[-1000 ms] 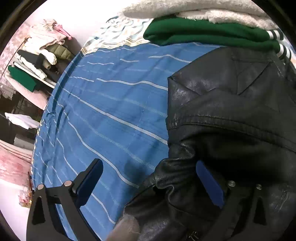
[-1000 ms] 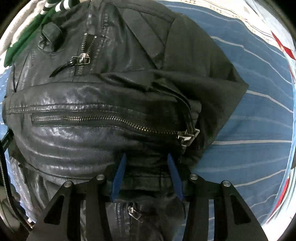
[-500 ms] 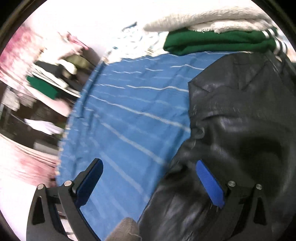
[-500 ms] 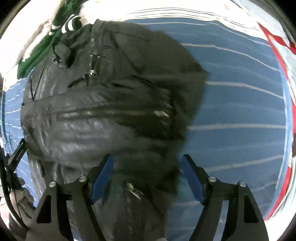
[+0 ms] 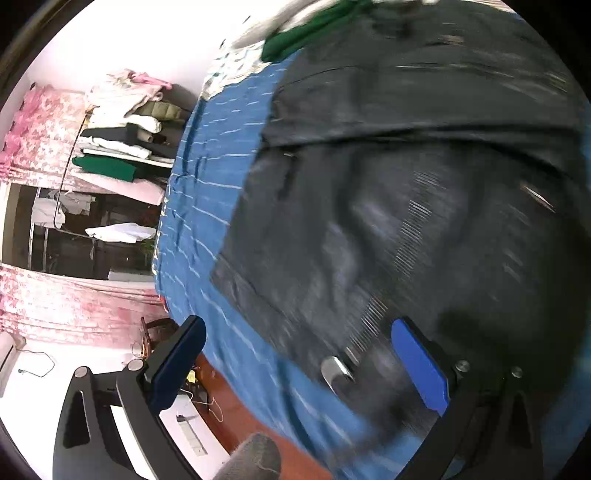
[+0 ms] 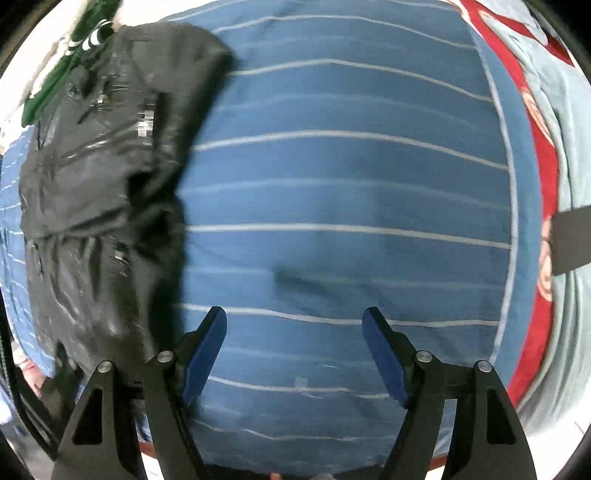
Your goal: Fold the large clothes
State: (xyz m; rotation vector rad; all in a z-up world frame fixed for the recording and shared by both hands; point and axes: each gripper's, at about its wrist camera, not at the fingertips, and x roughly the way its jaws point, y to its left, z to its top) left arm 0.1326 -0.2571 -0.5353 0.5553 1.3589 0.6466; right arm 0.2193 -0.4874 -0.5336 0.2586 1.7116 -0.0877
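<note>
A black leather jacket (image 5: 406,192) lies folded on a blue striped bedsheet (image 5: 218,177). It fills the right of the blurred left wrist view. My left gripper (image 5: 299,350) is open and empty, near the jacket's near edge. In the right wrist view the jacket (image 6: 99,177) lies at the left. My right gripper (image 6: 293,332) is open and empty over bare sheet (image 6: 351,206), to the right of the jacket.
A folded green garment (image 5: 314,26) and pale towels lie beyond the jacket. Shelves of folded clothes (image 5: 122,129) stand past the bed's left side. A red and pale blue quilt (image 6: 546,155) borders the sheet at the right. Floor with cables (image 5: 192,417) shows below.
My right gripper let go of the jacket, opened wide and moved right off it. My left gripper stayed open and drew back and swung, so the bed's edge and floor now show.
</note>
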